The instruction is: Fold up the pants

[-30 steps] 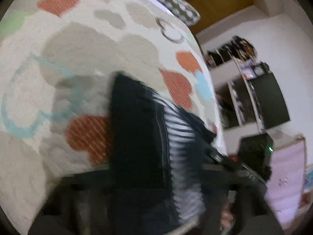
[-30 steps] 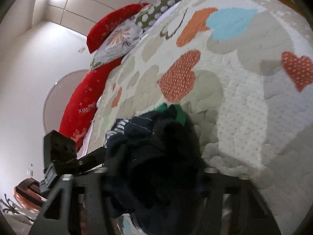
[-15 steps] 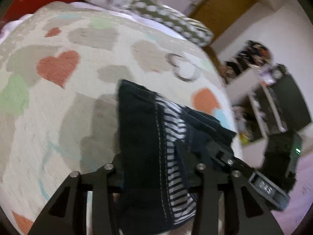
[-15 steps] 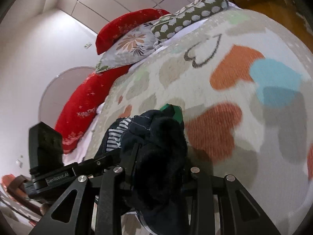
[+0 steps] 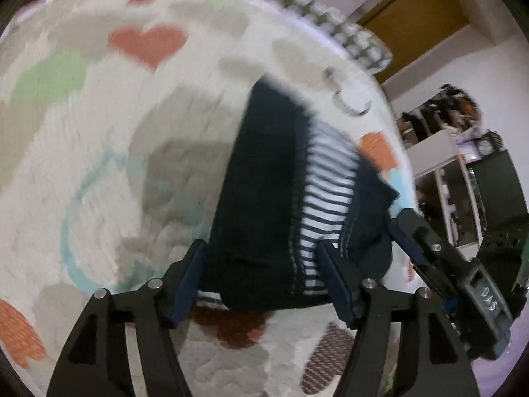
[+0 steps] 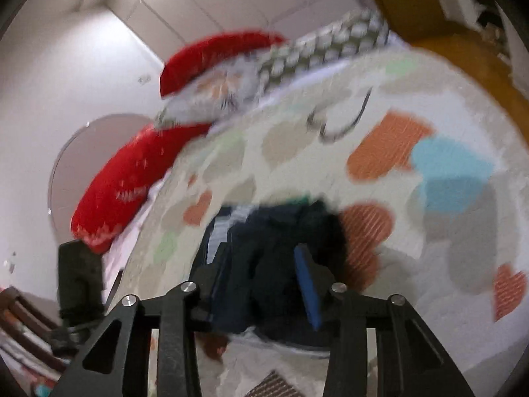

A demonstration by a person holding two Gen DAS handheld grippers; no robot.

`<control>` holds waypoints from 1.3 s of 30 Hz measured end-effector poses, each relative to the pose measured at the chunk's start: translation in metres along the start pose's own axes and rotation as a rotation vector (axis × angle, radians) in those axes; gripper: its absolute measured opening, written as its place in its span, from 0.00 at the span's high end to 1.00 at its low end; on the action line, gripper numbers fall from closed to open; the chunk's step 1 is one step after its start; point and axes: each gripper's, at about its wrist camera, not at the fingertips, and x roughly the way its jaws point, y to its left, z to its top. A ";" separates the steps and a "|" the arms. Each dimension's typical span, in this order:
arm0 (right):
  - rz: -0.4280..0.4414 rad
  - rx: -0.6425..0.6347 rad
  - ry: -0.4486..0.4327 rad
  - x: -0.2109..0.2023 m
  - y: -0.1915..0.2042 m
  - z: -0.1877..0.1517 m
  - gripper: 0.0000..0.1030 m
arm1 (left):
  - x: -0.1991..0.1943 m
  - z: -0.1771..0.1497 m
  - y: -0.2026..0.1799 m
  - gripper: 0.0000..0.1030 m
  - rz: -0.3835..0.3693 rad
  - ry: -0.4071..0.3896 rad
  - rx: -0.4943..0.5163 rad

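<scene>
The folded dark navy pants [image 5: 261,192], with a striped lining showing along one fold, lie on the heart-patterned bedspread [image 5: 99,165]. My left gripper [image 5: 261,248] straddles their near edge; its jaws are opening and the pads stand off the cloth. My right gripper [image 5: 406,228] sits at the pants' right corner. In the right wrist view the bunched pants [image 6: 264,248] lie between the jaws of the right gripper [image 6: 263,254], which are opening too. The inner face of its blue right pad [image 6: 307,284] is bare. Both views are blurred.
Red pillows [image 6: 132,178], a floral one and a polka-dot pillow [image 5: 350,43] line the head of the bed. A wooden door [image 5: 413,3] and cluttered shelves [image 5: 463,165] stand past the bed's right edge. A brown striped mat [image 5: 324,357] lies near me.
The left jaws have spread and let go of the pants, which now rest on the bedspread. The right jaws have loosened, so the blue pad shows beside the cloth.
</scene>
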 end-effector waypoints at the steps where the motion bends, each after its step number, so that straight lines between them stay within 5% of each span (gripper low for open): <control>1: -0.028 0.000 0.018 0.009 -0.001 -0.003 0.59 | -0.002 0.000 -0.002 0.34 0.003 -0.007 0.007; 3: -0.099 -0.006 0.044 0.022 -0.012 -0.008 0.59 | -0.015 -0.004 -0.007 0.34 0.023 0.015 0.013; 6: -0.058 0.057 0.017 0.001 -0.025 -0.013 0.59 | -0.044 -0.020 -0.011 0.25 0.019 -0.023 0.012; 8: -0.062 0.053 -0.026 -0.021 -0.025 -0.020 0.57 | -0.066 -0.040 -0.013 0.17 0.084 -0.089 0.035; 14: -0.174 0.065 -0.093 -0.067 -0.030 -0.077 0.48 | -0.086 -0.096 -0.015 0.17 0.263 -0.192 0.098; 19: -0.232 0.140 -0.094 -0.087 -0.028 -0.134 0.48 | -0.101 -0.123 -0.018 0.17 0.245 -0.204 0.117; 24: -0.335 0.016 -0.136 -0.105 0.011 -0.162 0.45 | -0.135 -0.143 -0.033 0.17 0.252 -0.290 0.166; 34: -0.426 -0.113 -0.150 -0.121 0.060 -0.175 0.39 | -0.222 -0.168 -0.043 0.09 0.331 -0.617 0.203; 39: -0.461 -0.151 -0.142 -0.120 0.073 -0.182 0.35 | -0.228 -0.167 -0.030 0.09 0.366 -0.636 0.183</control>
